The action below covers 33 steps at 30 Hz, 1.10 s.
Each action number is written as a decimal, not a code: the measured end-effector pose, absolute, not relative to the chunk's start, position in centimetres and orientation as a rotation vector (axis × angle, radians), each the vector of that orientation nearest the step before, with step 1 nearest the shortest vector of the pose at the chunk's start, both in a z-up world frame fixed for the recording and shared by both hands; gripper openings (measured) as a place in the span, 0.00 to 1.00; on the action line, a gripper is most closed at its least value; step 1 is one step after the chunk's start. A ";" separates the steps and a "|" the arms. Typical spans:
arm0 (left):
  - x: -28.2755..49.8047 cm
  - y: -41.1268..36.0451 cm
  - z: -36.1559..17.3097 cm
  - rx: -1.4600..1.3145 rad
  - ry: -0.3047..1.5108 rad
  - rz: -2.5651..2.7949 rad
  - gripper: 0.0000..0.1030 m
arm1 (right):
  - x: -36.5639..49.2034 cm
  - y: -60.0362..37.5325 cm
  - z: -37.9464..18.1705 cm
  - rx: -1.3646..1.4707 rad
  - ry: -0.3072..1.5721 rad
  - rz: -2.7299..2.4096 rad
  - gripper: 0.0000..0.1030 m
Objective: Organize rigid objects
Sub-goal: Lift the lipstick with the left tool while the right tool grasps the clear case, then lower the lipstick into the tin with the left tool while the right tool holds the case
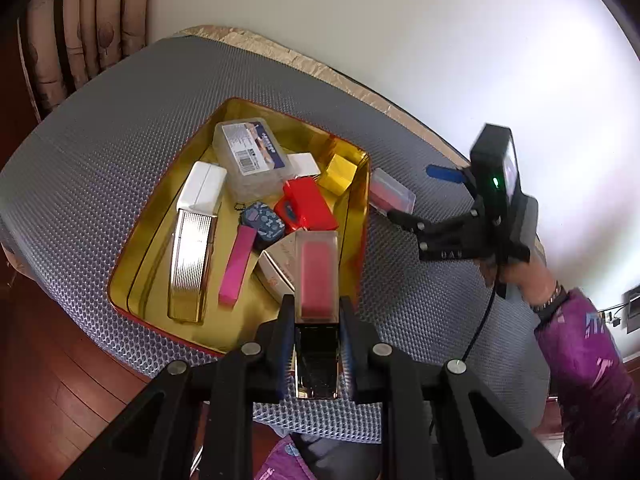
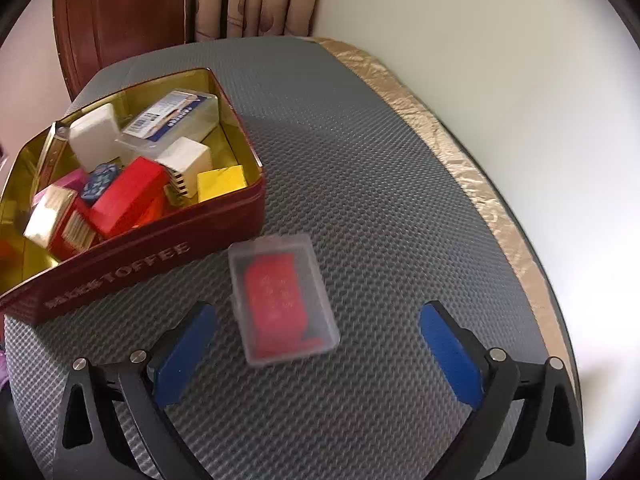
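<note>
Left gripper: pitched steeply down over the near wall of the tin; its jaws are clenched on a slim clear case with a pink insert and gold base, which sticks out forward between the fingers, its far end above the tin's contents
Right gripper: tilted down toward the mat, jaws spread wide and empty; blue pads on either side of a small case, neither touching it; in the left wrist view it is seen side-on, held by a hand in a purple patterned sleeve with a dark band at the wrist
Clear plastic case with red card inside: lies flat on the grey mat, just beside the tin's outer wall but apart from it; between the open fingers
Tin: dark red outside, gold inside, lid off; raised lettering on the side wall ends in "TOFFEE", the first word blurred
Tin contents: a clear box with a blue-and-white barcode label, print too small to read; a white-capped ribbed gold case; a pink stick; a red box; a yellow block; a blue patterned round piece; all loosely piled
Edges: grey honeycomb mat covers the table; a crinkled gold strip runs along its far edge against the white wall
Open room: bare mat beyond and to the right of the small case; gold floor of the tin shows at its near left corner
</note>
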<state>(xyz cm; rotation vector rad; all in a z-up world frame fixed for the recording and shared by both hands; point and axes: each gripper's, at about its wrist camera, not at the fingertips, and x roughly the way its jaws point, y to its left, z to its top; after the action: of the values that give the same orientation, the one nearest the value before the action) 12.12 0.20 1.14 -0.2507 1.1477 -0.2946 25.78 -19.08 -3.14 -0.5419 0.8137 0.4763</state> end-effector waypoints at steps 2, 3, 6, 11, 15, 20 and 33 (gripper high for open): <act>12.3 0.5 0.8 -0.260 1.153 -0.293 0.20 | 26.7 -18.7 -3.5 -0.545 0.833 0.491 0.87; 12.3 0.6 0.8 -0.261 1.154 -0.293 0.20 | 27.2 -18.5 -3.7 -0.544 0.848 0.500 0.84; 12.4 0.9 0.5 -0.268 1.157 -0.286 0.20 | 28.1 -17.9 -4.3 -0.543 0.889 0.514 0.60; 12.3 1.6 0.6 -0.275 1.155 -0.269 0.20 | 27.4 -17.7 -4.6 -0.509 0.935 0.466 0.48; 12.1 2.3 0.7 -0.283 1.143 -0.253 0.20 | 24.1 -19.5 -4.2 -0.395 0.920 0.416 0.48; 11.9 2.9 0.4 -0.275 1.142 -0.241 0.20 | 17.2 -23.6 -3.7 -0.122 0.837 0.353 0.48; 13.0 1.0 2.8 -0.171 1.082 -0.256 0.20 | 8.0 -27.8 -5.6 0.073 0.675 0.112 0.48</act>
<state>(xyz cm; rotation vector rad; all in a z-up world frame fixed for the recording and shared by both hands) 12.97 1.03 2.78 -0.1713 1.0817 -0.2563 8.00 -27.76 -5.58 0.0729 0.6750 0.1124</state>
